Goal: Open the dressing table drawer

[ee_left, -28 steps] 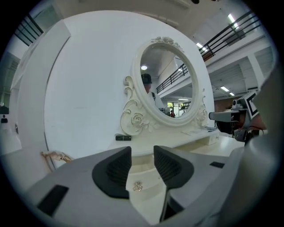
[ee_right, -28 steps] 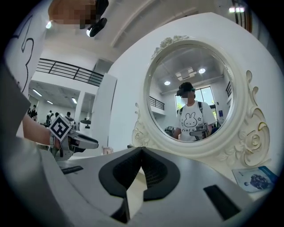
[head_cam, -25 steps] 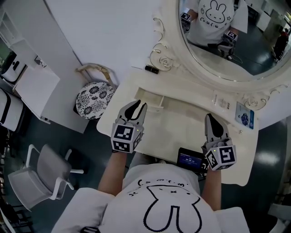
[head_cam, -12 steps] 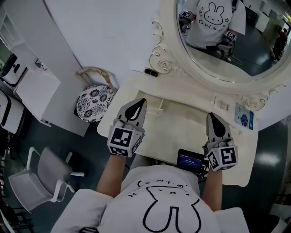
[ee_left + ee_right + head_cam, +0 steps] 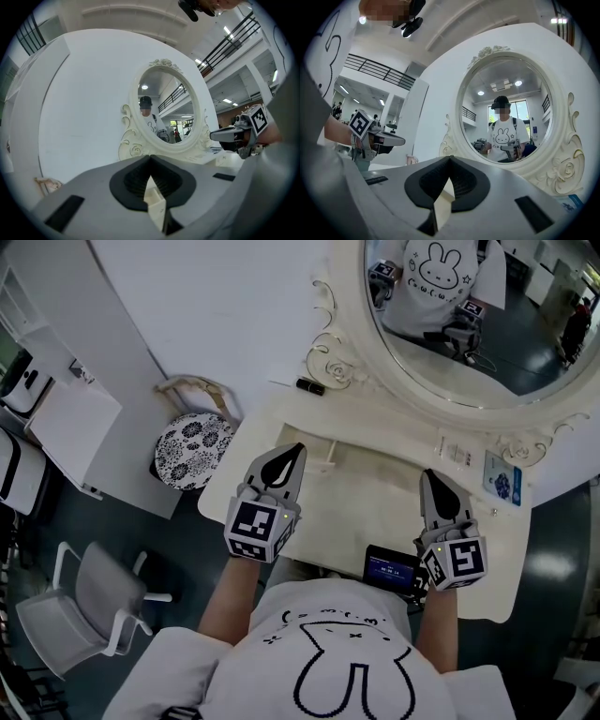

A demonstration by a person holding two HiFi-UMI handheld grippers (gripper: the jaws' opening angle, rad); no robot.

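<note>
The white dressing table (image 5: 384, 418) with its oval mirror (image 5: 469, 324) stands in front of me. Its shallow cream drawer (image 5: 366, 507) looks pulled out toward me, with a small divided compartment (image 5: 306, 447) at its back left. My left gripper (image 5: 292, 452) hovers over that compartment, shut and holding nothing; in the left gripper view (image 5: 151, 158) the jaw tips meet and a white divider shows below them. My right gripper (image 5: 431, 478) hangs over the drawer's right side, shut and holding nothing, with tips touching in the right gripper view (image 5: 451, 159).
A dark device with a lit screen (image 5: 391, 570) sits at the drawer's near edge by my right hand. A small black item (image 5: 310, 385) and a blue-and-white card (image 5: 503, 479) lie on the table top. A floral stool (image 5: 190, 448) and a grey chair (image 5: 89, 606) stand to the left.
The left gripper's jaws have closed from open to shut, on nothing, and it has lifted a little. The right gripper has stayed in place.
</note>
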